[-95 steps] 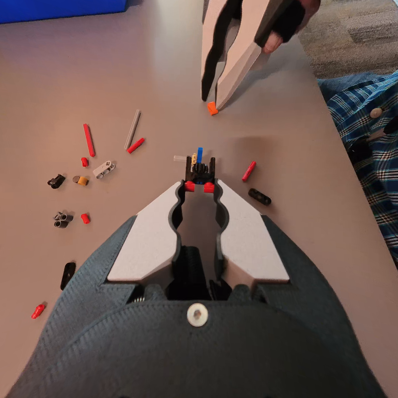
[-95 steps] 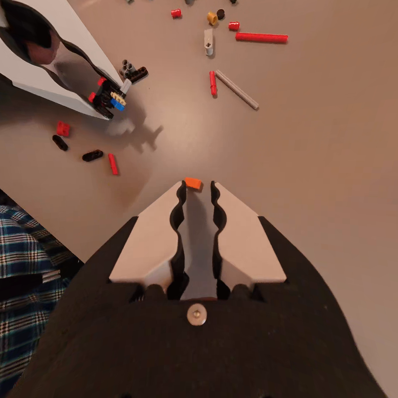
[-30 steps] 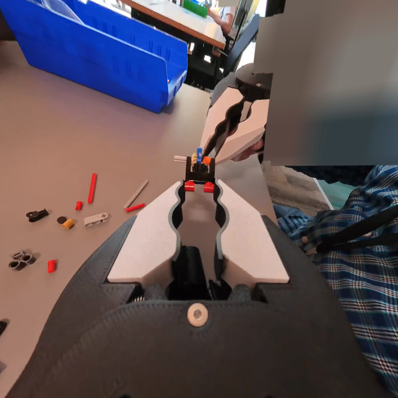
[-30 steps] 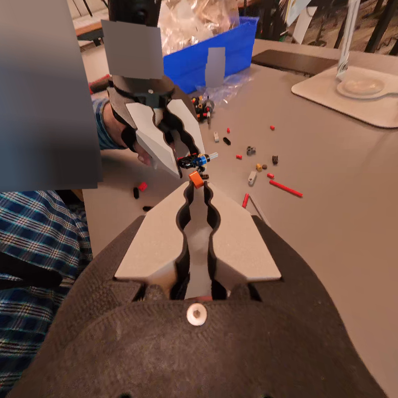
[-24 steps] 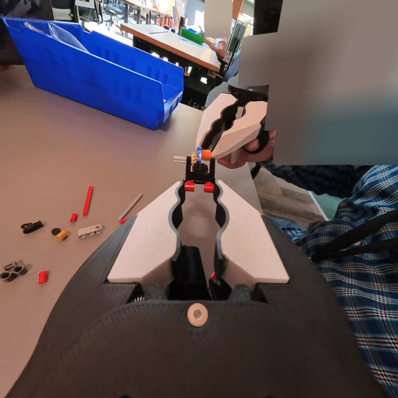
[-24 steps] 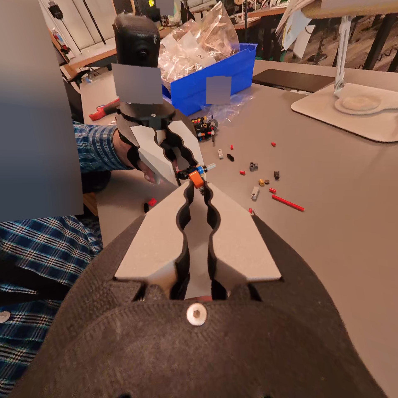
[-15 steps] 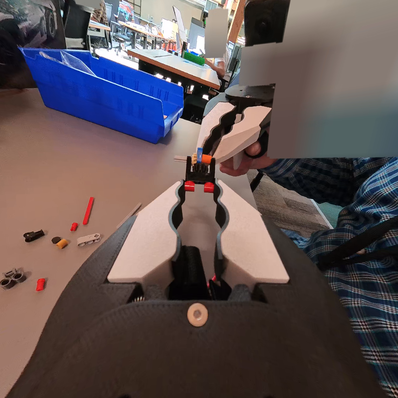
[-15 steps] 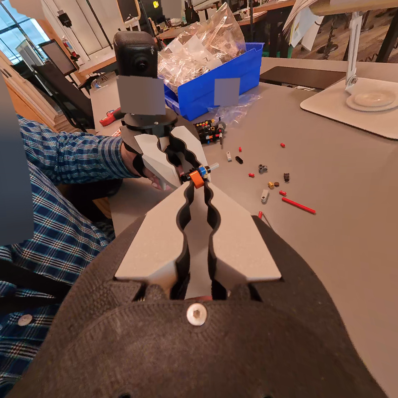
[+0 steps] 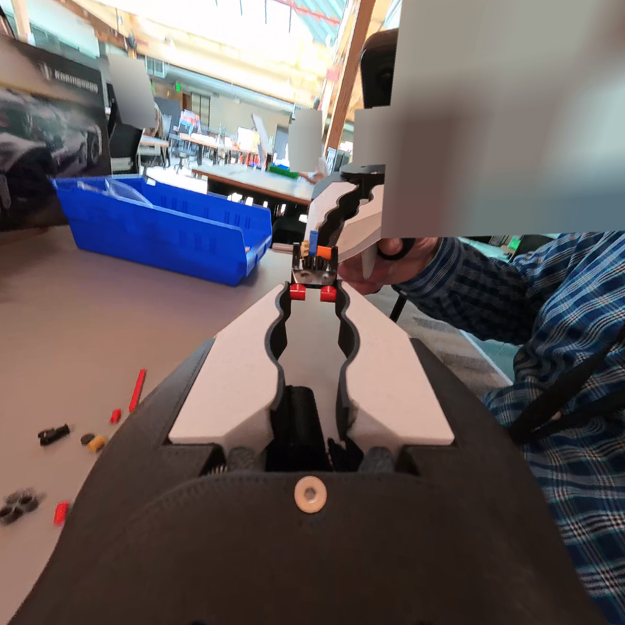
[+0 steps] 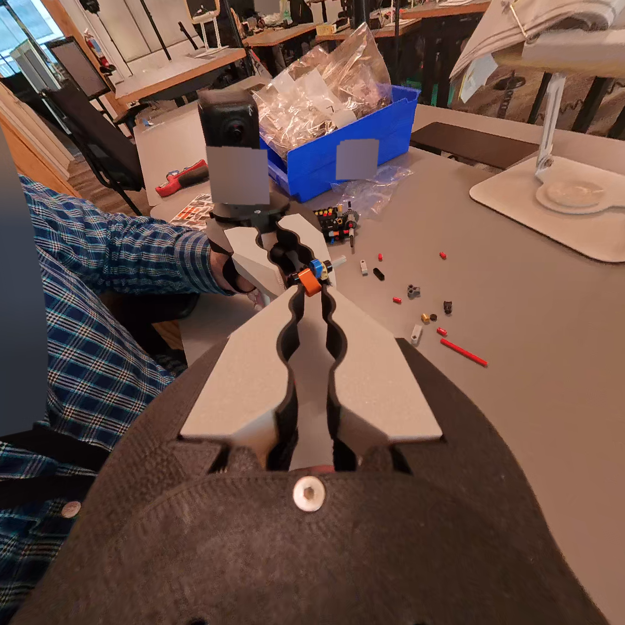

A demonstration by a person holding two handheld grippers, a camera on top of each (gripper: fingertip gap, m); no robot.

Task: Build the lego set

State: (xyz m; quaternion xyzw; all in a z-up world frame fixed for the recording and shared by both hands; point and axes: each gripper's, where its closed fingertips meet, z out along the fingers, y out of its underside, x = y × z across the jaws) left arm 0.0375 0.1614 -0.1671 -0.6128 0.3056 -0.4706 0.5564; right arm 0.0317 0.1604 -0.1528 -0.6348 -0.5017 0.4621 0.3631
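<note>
My left gripper (image 9: 313,292) is shut on a small black lego assembly (image 9: 314,270) by its two red pins and holds it in the air above the table edge. The assembly has a black gear, a blue and a tan part and a grey axle on top. My right gripper (image 10: 309,287) is shut on an orange piece (image 10: 310,283) and presses it against the top of the assembly (image 10: 319,269), next to the blue part. In the left wrist view the orange piece (image 9: 324,251) sits at the assembly's top right, with the right gripper (image 9: 327,245) coming in from behind it.
A blue bin (image 10: 355,148) with plastic bags stands at the back. A partly built black model (image 10: 338,221) lies in front of it. Loose red, black and grey pieces (image 10: 463,352) are scattered on the grey table (image 10: 507,439). A white lamp base (image 10: 558,203) is at the right. The grippers are tip to tip, or close to it.
My right gripper took the orange piece off the table and carried it up to the assembly. Both grippers rose and tilted up, and the orange piece now touches the assembly's top.
</note>
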